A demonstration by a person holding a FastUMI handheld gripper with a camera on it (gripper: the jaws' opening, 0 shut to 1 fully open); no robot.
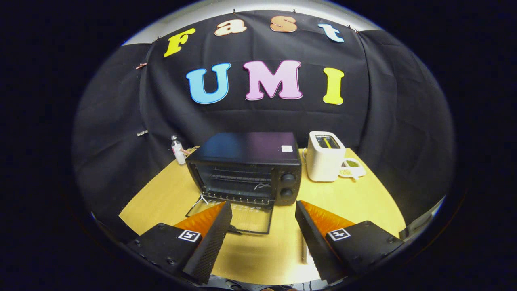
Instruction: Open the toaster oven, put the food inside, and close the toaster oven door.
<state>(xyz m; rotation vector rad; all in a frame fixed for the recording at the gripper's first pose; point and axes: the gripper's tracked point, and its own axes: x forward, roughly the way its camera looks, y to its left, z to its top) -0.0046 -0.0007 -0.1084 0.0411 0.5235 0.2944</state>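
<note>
Gripper [263, 210] spread wide, holding nothing, bare wooden table [363, 202] between the fingers. Oven [246, 167] at twelve o'clock, boxy black metal, its glass door [238, 216] dropped flat, front edge by the left fingertip. White toaster [324, 155] at one o'clock. Small bottle [177, 149] at eleven.

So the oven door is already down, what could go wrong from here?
1. The glass door lies flat on the table, right at the open fingers; one finger overlaps its corner, so a low forward move could knock it.
2. No food sits between the fingers, so it has yet to be fetched.
3. The white toaster stands close beside the toaster oven; a wide swing might bump it.
</note>
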